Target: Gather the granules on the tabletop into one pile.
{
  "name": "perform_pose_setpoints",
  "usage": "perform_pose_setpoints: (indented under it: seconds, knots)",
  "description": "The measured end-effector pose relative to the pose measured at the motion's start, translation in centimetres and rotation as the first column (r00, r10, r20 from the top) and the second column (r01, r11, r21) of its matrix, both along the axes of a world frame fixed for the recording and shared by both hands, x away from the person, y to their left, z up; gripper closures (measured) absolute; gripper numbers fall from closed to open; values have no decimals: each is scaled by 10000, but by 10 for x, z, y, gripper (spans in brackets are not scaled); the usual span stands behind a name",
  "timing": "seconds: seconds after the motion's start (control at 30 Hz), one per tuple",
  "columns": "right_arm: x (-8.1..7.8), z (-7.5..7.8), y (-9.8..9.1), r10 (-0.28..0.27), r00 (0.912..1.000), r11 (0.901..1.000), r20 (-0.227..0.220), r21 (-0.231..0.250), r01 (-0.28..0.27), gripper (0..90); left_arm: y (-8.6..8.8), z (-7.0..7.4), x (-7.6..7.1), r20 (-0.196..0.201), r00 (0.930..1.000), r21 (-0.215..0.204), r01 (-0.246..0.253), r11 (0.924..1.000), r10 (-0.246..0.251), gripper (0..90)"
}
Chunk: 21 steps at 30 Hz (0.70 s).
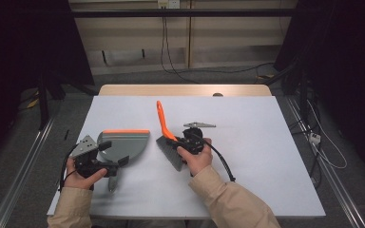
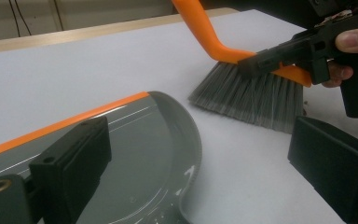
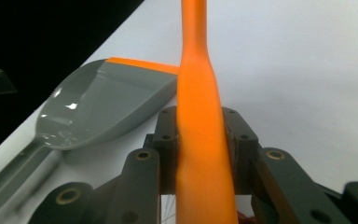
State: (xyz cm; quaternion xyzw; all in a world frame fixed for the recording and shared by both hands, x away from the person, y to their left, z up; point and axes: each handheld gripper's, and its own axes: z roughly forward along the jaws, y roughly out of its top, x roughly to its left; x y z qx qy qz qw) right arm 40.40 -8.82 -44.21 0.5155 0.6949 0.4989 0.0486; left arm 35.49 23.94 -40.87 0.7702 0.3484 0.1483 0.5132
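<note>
A grey dustpan with an orange lip lies flat on the white table, its handle toward the person. My left gripper sits over its near left part. In the left gripper view its jaws stand wide apart, one above the dustpan and one above bare table, so it is open. A brush with an orange handle and grey bristles stands beside the pan, bristles on the table. My right gripper is shut on the handle, pads pressing both sides. The dustpan lies to its left.
The white table top has free room to the right and at the back. Its wooden far edge meets a wall with hanging cables. Metal rails and cables run on the floor along both sides.
</note>
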Motion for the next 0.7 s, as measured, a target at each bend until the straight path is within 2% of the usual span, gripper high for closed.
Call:
perform_pose_setpoints:
  seconds: [0.17,0.43,0.7]
  knots:
    - [-1,-2,-11,-357,9992,9994,-196,-27,357,711,-1,0,0,14,10000,9,30,10000,-30,58]
    - [-6,-2,-29,-737,9971,9972,-181,-124,735,709,-2,1,-1,47,10000,31,40,10000,-40,59]
    - [-10,-1,-43,-881,9960,9956,-141,-319,876,707,-4,1,-1,58,10000,76,58,10000,-58,59]
